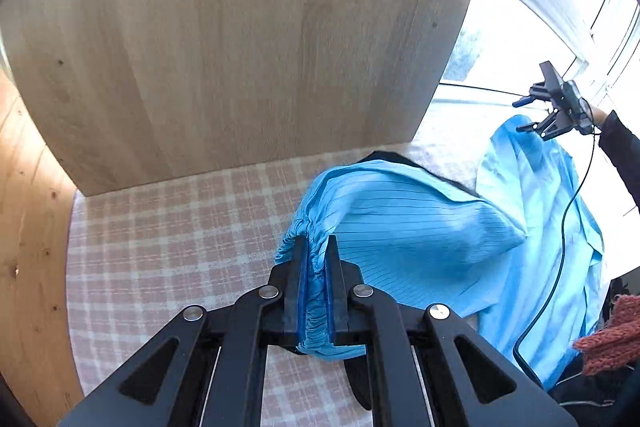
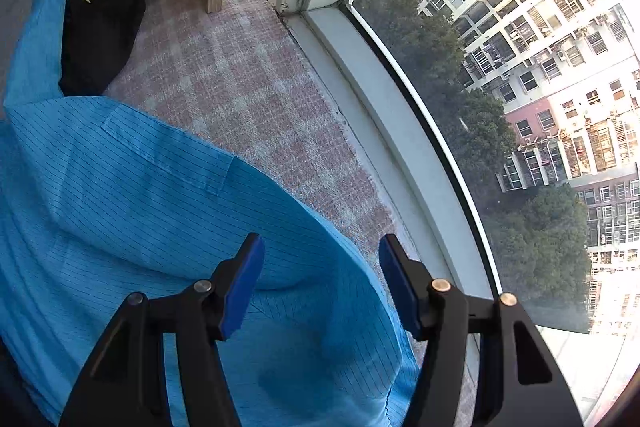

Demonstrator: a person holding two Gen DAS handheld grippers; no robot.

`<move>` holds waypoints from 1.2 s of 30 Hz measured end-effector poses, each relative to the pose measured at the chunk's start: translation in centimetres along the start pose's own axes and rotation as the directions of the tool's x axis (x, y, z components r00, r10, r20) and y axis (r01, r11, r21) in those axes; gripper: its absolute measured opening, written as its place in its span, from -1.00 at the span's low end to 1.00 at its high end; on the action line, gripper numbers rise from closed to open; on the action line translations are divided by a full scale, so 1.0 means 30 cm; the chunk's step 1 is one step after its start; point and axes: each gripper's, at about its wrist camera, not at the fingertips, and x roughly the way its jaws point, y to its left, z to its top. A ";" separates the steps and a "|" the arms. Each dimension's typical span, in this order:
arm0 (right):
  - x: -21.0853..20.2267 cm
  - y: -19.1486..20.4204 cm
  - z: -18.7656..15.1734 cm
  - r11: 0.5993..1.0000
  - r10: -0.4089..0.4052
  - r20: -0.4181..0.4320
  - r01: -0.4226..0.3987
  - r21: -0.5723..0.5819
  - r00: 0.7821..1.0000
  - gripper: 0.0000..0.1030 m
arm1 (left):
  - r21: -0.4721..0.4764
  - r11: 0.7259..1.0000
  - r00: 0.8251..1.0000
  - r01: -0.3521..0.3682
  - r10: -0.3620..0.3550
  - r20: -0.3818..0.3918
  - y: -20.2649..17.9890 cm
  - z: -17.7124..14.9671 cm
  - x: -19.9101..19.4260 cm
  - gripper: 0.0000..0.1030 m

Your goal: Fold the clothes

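Blue pinstriped garment (image 1: 420, 227) sprawls on pink-checked surface (image 1: 168, 227); left tool (image 1: 316, 267) clamps its gathered cuff, right tool (image 2: 320, 287) hovers above, fingers apart. Risk: elastic cuff slipping out mid-pull, sleeve snagging folded black garment (image 2: 104, 23).

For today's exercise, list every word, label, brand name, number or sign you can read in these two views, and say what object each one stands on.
No readable text appears in either view.
The black garment carries a yellow-green line mark, a graphic rather than letters; nothing on it reads as a word.
The blue garment shows only thin stripes, no label.
The buildings outside the window show no legible signs or numbers.
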 end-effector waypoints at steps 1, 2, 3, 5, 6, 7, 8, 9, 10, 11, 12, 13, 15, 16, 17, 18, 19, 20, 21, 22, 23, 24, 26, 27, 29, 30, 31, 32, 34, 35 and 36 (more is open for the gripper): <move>0.000 0.007 0.013 1.000 0.008 0.001 -0.007 -0.026 1.000 0.24 | -0.004 1.000 1.000 -0.007 0.007 0.011 -0.002 -0.004 -0.040 -0.88; 0.009 0.017 0.027 0.998 0.019 -0.005 -0.020 -0.056 1.000 0.34 | -0.009 1.000 1.000 -0.014 0.014 0.021 -0.005 -0.008 -0.080 -0.88; 0.017 0.027 0.041 0.996 0.031 -0.012 -0.032 -0.086 0.999 0.34 | -0.013 1.000 0.999 -0.021 0.022 0.032 -0.007 -0.012 -0.121 -0.88; 0.034 0.046 0.069 0.988 0.054 -0.025 -0.057 -0.144 0.998 0.34 | -0.022 0.999 0.998 -0.035 0.036 0.052 -0.012 -0.020 -0.201 -0.88; 0.052 0.060 0.083 0.983 0.067 -0.037 -0.072 -0.170 0.997 0.34 | -0.023 0.999 0.998 -0.044 0.045 0.049 -0.016 -0.027 -0.216 -0.88; 0.076 0.076 0.097 0.977 0.081 -0.052 -0.090 -0.194 0.995 0.34 | -0.022 0.998 0.998 -0.051 0.052 0.039 -0.021 -0.035 -0.213 -0.88; 0.101 0.093 0.111 0.970 0.095 -0.068 -0.108 -0.216 0.993 0.34 | -0.021 0.998 0.998 -0.055 0.056 0.032 -0.024 -0.043 -0.209 -0.88; 0.121 0.106 0.122 0.964 0.106 -0.079 -0.122 -0.237 0.991 0.34 | -0.021 0.998 0.998 -0.059 0.059 0.027 -0.028 -0.047 -0.202 -0.88; 0.137 0.114 0.127 0.960 0.109 -0.091 -0.128 -0.249 0.990 0.34 | -0.021 0.998 0.998 -0.061 0.061 0.024 -0.033 -0.047 -0.193 -0.88; 0.152 0.117 0.130 0.960 0.108 -0.111 -0.133 -0.247 0.988 0.26 | -0.023 0.998 0.998 -0.063 0.063 0.022 -0.033 -0.048 -0.189 -0.88; 0.168 0.116 0.131 0.961 0.109 -0.137 -0.140 -0.238 0.985 0.11 | -0.027 0.998 0.998 -0.065 0.065 0.020 -0.030 -0.048 -0.190 -0.88; 0.184 0.115 0.132 0.962 0.110 -0.163 -0.146 -0.229 0.980 -0.46 | -0.030 0.997 0.998 -0.067 0.067 0.017 -0.026 -0.049 -0.190 -0.88; 0.196 0.114 0.124 0.965 0.097 -0.186 -0.138 -0.224 0.978 -0.95 | -0.031 0.997 0.997 -0.076 0.077 0.015 -0.029 -0.043 -0.185 -0.88; 0.190 0.113 0.116 0.964 0.115 -0.185 -0.155 -0.214 0.976 -0.95 | -0.033 0.996 0.997 -0.077 0.078 0.014 -0.030 -0.040 -0.184 -0.88; 0.181 0.115 0.107 0.964 0.132 -0.183 -0.169 -0.206 0.974 -0.96 | -0.035 0.996 0.996 -0.083 0.083 0.016 -0.032 -0.035 -0.181 -0.88; 0.169 0.117 0.098 0.966 0.119 -0.174 -0.154 -0.206 0.977 -0.96 | -0.037 0.995 0.995 -0.092 0.093 0.022 -0.035 -0.030 -0.182 -0.88; 0.155 0.117 0.090 0.970 0.091 -0.163 -0.124 -0.209 0.982 -0.96 | -0.038 0.994 0.994 -0.102 0.103 0.030 -0.038 -0.024 -0.187 -0.88; 0.142 0.117 0.082 0.973 0.062 -0.151 -0.094 -0.211 0.987 -0.96 | -0.040 0.993 0.993 -0.112 0.113 0.038 -0.041 -0.018 -0.193 -0.88; 0.121 0.108 0.073 0.977 0.036 -0.134 -0.063 -0.204 0.990 -0.96 | -0.042 0.992 0.991 -0.120 0.122 0.050 -0.047 -0.013 -0.207 -0.88; 0.090 0.090 0.067 0.982 0.004 -0.105 -0.024 -0.188 0.995 -0.97 | -0.045 0.991 0.989 -0.127 0.130 0.066 -0.055 -0.008 -0.228 -0.88; 0.050 0.064 0.059 0.986 -0.039 -0.064 0.029 -0.162 0.997 -0.97 | -0.045 0.989 0.986 -0.140 0.143 0.086 -0.067 -0.005 -0.253 -0.88; 0.003 0.032 0.051 0.988 -0.088 -0.018 0.085 -0.126 0.996 -0.97 | -0.035 0.988 0.982 -0.153 0.156 0.107 -0.090 -0.009 -0.285 -0.88; -0.092 -0.025 0.021 0.987 -0.153 0.063 0.156 -0.038 0.986 -0.98 | -0.008 0.984 0.973 -0.176 0.175 0.149 -0.147 -0.025 -0.354 -0.88; -0.137 -0.042 -0.005 0.986 -0.166 0.096 0.167 0.002 0.981 -0.98 | 0.001 0.983 0.970 -0.182 0.179 0.165 -0.181 -0.043 -0.387 -0.88; -0.229 -0.077 -0.057 0.979 -0.196 0.161 0.185 0.084 0.967 -0.98 | 0.011 0.982 0.964 -0.187 0.181 0.192 -0.258 -0.096 -0.449 -0.88; -0.262 -0.082 -0.092 0.975 -0.209 0.181 0.191 0.112 0.961 -0.98 | 0.013 0.984 0.964 -0.176 0.170 0.204 -0.302 -0.136 -0.470 -0.88; -0.283 -0.074 -0.134 0.972 -0.220 0.192 0.198 0.129 0.956 -0.98 | 0.012 0.988 0.965 -0.156 0.150 0.215 -0.350 -0.185 -0.484 -0.88; -0.296 -0.060 -0.177 0.970 -0.222 0.201 0.195 0.147 0.954 -0.98 | 0.012 0.991 0.965 -0.136 0.130 0.227 -0.397 -0.234 -0.499 -0.88; -0.306 -0.014 -0.263 0.967 -0.217 0.216 0.180 0.179 0.952 -0.98 | 0.014 0.996 0.973 -0.085 0.080 0.217 -0.499 -0.357 -0.472 -0.88; -0.305 0.014 -0.306 0.965 -0.224 0.222 0.184 0.185 0.949 -0.98 | 0.015 0.998 0.977 -0.059 0.054 0.209 -0.551 -0.421 -0.452 -0.88; -0.297 0.038 -0.350 0.964 -0.217 0.223 0.174 0.199 0.950 -0.98 | 0.019 1.000 0.983 -0.020 0.016 0.183 -0.604 -0.488 -0.415 -0.88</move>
